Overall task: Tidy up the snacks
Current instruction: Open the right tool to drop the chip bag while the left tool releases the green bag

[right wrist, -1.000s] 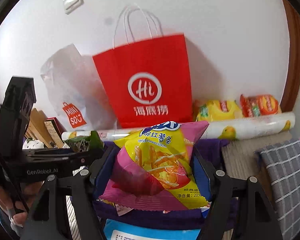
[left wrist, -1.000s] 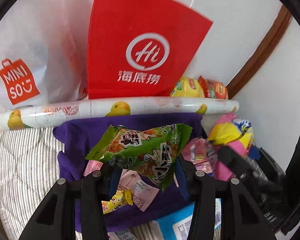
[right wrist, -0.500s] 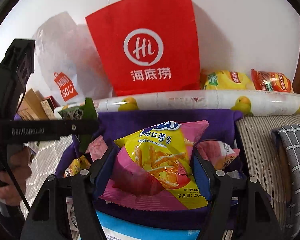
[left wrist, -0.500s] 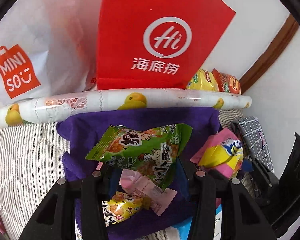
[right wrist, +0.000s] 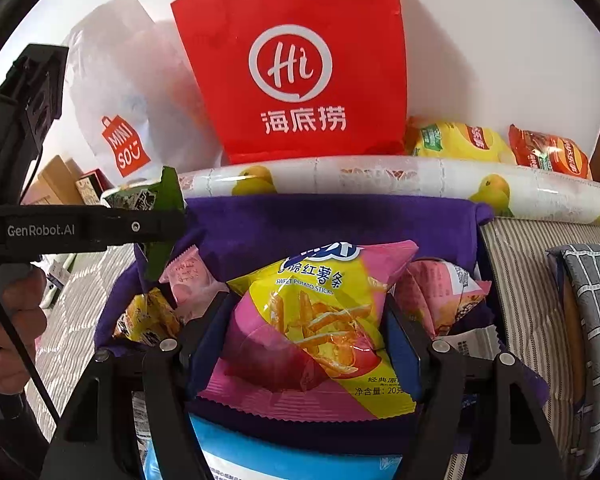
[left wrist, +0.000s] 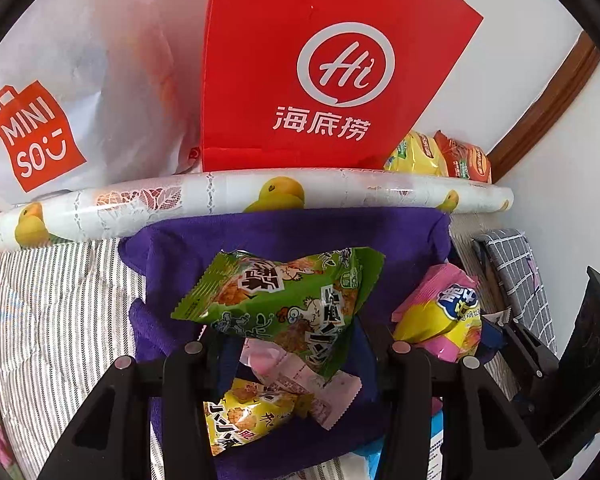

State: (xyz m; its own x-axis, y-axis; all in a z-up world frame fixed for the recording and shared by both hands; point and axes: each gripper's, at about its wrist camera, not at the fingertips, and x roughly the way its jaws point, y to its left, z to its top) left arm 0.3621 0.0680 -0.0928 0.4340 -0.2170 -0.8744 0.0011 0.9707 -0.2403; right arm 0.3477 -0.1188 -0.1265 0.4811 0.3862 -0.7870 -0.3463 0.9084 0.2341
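My left gripper (left wrist: 292, 344) is shut on a green snack packet (left wrist: 284, 300), held above a purple fabric bin (left wrist: 308, 232). Inside the bin lie a yellow packet (left wrist: 244, 412) and a pink sachet (left wrist: 300, 376). In the right wrist view my right gripper (right wrist: 304, 336) is shut on a pink and yellow sweet potato stick bag (right wrist: 312, 320), also over the purple bin (right wrist: 340, 216). The left gripper (right wrist: 156, 224) with its green packet (right wrist: 140, 196) shows at the left there. The right gripper's bag (left wrist: 440, 316) appears at the right in the left wrist view.
A red paper bag (right wrist: 296, 64) and a white Miniso bag (left wrist: 40, 132) lean on the wall behind a duck-print roll (left wrist: 260, 196). Yellow (right wrist: 456, 140) and orange (right wrist: 548, 152) packets lie beyond the roll. A grey checked cushion (right wrist: 592, 320) is right; a blue-white packet (right wrist: 284, 456) lies near.
Both grippers have sunk toward the purple bin with their packets still gripped. The red bag and roll ride higher in both views, and more of the bin's contents show.
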